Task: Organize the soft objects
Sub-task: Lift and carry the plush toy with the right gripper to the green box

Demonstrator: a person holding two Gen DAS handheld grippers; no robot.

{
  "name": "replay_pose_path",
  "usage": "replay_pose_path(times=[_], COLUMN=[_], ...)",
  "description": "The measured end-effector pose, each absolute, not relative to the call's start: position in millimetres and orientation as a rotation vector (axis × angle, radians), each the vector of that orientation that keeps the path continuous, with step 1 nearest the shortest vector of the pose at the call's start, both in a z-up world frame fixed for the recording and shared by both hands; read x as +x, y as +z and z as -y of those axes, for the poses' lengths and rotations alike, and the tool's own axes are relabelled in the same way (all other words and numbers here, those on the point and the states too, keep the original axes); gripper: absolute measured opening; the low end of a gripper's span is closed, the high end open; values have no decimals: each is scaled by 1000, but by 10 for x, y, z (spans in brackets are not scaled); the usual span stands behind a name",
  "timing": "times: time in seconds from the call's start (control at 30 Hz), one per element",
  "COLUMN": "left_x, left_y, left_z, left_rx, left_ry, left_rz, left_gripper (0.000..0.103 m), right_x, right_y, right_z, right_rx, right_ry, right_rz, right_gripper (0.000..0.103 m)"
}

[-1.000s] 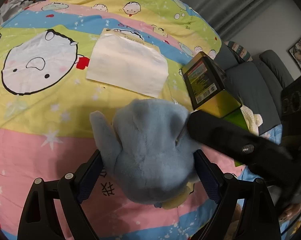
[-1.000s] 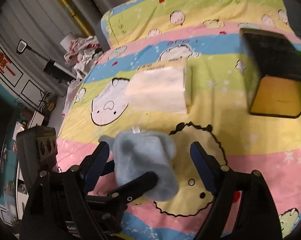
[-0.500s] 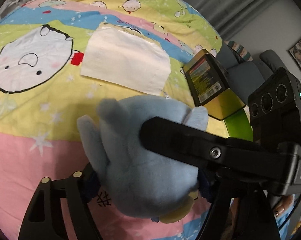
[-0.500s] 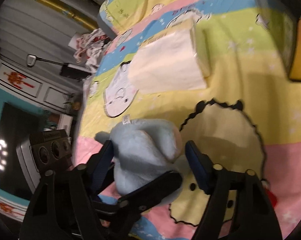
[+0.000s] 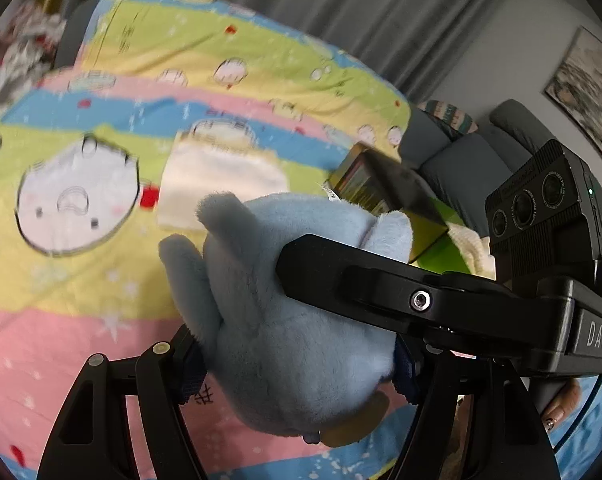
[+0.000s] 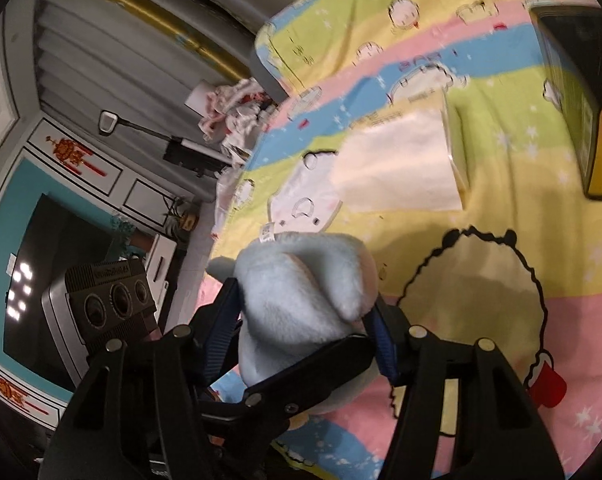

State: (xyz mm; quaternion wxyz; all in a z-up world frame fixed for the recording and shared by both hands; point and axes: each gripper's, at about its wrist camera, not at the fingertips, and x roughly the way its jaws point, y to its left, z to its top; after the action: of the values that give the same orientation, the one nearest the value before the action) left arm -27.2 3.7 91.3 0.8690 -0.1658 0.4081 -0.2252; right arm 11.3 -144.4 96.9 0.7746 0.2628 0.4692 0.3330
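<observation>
Surface: a bed under a striped cartoon-print bedspread (image 5: 101,280), grey curtains (image 5: 381,12) behind.
Left gripper (image 5: 297,364): jaws partly drawn in, gripping the blue plush toy (image 5: 285,320) at its lower body, pads sunk into the fur on both sides.
Right gripper (image 6: 307,320): jaws closing, pads squeezing the same toy between them; one of its fingers (image 5: 341,276) crosses the toy's side.
Plush toy: pale blue, fluffy, with rounded ears, a small white tag and a yellowish part underneath; held up above the bedspread.
Beyond: a white tissue pack (image 6: 405,168) lies flat; a dark box (image 6: 581,92) sits off to its side.
</observation>
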Motion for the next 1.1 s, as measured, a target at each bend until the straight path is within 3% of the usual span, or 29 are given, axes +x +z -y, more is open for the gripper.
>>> replay_pose_path(times=[0.53,1.1], left_x=[-569,-441], left_y=[1624,1661], left_z=[709,1935], left_rx=[-187,-69], left_ry=[-560,-732], left_rz=[-646,-629], left_gripper=[74,74], right_x=[-344,-581], right_y=[1670,1672], right_z=[2230,3343], right_rx=[592,701], right_ry=[700,460], right_rz=[-750,-614], right_gripper=[59,60])
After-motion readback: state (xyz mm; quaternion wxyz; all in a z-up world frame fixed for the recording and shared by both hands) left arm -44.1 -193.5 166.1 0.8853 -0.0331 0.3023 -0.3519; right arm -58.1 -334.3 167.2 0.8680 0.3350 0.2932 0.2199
